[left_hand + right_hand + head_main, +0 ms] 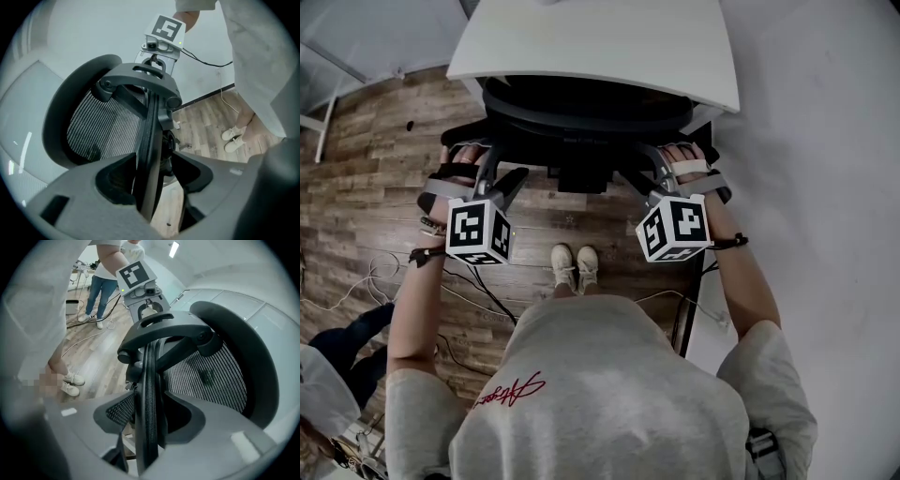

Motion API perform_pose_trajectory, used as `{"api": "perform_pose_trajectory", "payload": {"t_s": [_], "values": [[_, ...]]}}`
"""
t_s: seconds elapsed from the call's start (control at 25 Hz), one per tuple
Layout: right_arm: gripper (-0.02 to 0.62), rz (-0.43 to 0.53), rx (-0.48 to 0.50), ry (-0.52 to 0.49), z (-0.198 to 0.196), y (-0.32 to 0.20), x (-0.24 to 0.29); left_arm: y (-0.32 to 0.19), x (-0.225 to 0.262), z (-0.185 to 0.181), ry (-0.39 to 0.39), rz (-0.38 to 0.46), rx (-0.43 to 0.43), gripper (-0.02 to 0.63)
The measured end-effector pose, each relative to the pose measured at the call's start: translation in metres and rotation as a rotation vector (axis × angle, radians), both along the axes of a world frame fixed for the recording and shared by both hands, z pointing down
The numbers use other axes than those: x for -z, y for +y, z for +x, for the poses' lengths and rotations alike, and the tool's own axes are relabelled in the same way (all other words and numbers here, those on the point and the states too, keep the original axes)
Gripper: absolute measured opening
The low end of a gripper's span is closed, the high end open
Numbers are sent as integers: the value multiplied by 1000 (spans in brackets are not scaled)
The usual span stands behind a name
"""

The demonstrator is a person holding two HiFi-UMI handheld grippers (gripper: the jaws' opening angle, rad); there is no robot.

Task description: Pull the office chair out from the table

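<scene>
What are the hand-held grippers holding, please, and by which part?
Both hold the office chair: the left hand-held gripper and right hand-held gripper each clamp a side edge of its backrest.

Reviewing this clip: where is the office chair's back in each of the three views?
Head view: chair back at top centre, under the edge of the white table.
Left gripper view: chair back centre-left, its edge between the jaws.
Right gripper view: chair back centre-right, its edge between the jaws.
Shared landmark: the person's white shoes.
</scene>
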State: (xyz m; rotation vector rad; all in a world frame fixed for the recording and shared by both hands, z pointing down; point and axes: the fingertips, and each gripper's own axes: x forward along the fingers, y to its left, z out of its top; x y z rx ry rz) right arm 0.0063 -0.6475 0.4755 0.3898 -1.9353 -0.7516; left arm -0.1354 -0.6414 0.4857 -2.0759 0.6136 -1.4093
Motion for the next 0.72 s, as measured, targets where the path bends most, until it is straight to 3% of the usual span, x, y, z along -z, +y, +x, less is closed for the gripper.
{"api": "perform_pose_trajectory", "payload": {"t_s": [0.36, 0.72], "values": [[193, 4, 18, 76, 0, -2, -14, -5, -10, 5, -105, -16, -42, 235], [181, 5, 27, 84, -3, -2, -19, -6, -14, 13, -144, -8, -69, 198]]}}
